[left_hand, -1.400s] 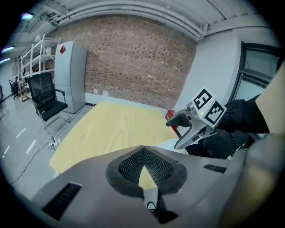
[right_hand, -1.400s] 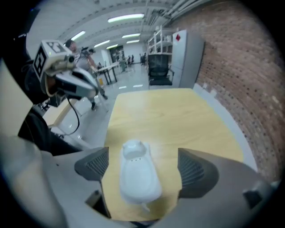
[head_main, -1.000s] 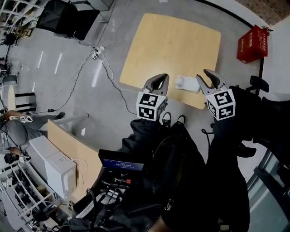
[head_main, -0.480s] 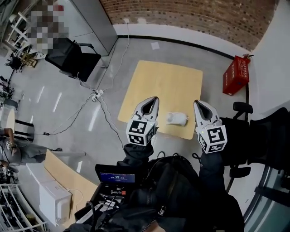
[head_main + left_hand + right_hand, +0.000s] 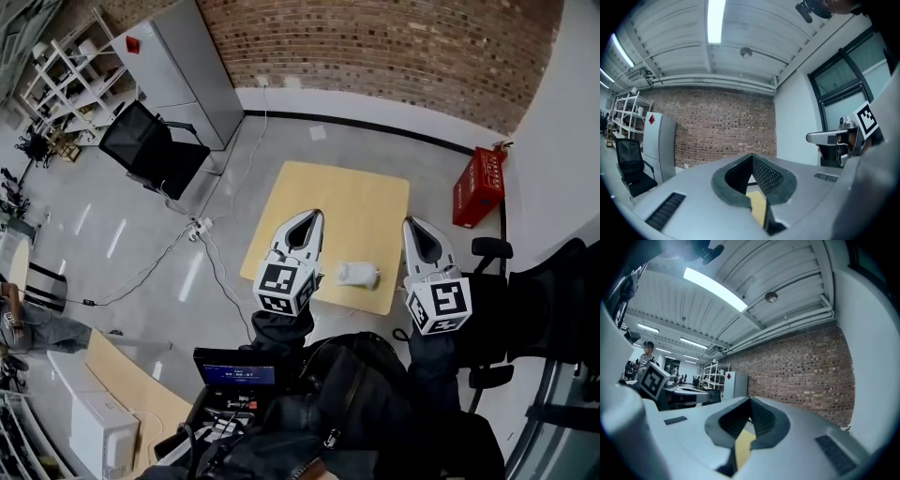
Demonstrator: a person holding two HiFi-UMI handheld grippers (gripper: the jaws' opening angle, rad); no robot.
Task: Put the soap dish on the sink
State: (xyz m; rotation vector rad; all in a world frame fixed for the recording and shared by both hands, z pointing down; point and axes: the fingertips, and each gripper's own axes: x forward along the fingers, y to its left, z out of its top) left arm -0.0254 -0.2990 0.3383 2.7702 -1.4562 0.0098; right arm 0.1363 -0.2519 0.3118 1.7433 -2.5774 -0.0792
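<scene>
On the pale wooden table (image 5: 323, 211), close to its near edge, lies the soap dish (image 5: 357, 275): a small white object, too small in the head view to make out its form or which way it faces. It shows between the two grippers, and neither touches it.

Left gripper (image 5: 311, 217): jaws together at the tips, nothing clamped. Its own view shows the ribbed pads meeting in a point. Behind the tips the pads leave a narrow gap, and through it only a yellow sliver of table shows. In the head view the gripper body covers part of the table's near left side.

Right gripper (image 5: 412, 223): jaws likewise closed on themselves, empty. Its own view shows the same joined tips and the same yellow sliver through the gap. It stands beside the table's right edge in the head view.

Both gripper views look level, at the brick wall (image 5: 375, 37) and the ceiling. Their own housings block everything lower, so the dish is hidden in both.

Each marker cube sits behind its jaws, the left marker cube (image 5: 284, 286) and the right marker cube (image 5: 438, 305). The dark sleeves below them run into the person's dark clothing, which is cut off at the bottom edge.

A small lit screen (image 5: 230, 375) sits in front of the person; its print is unreadable.

Further off stand a grey cabinet (image 5: 183, 66), a black chair (image 5: 150, 150) and a red box (image 5: 478, 186) by the white wall. The box's label is too small to read.
</scene>
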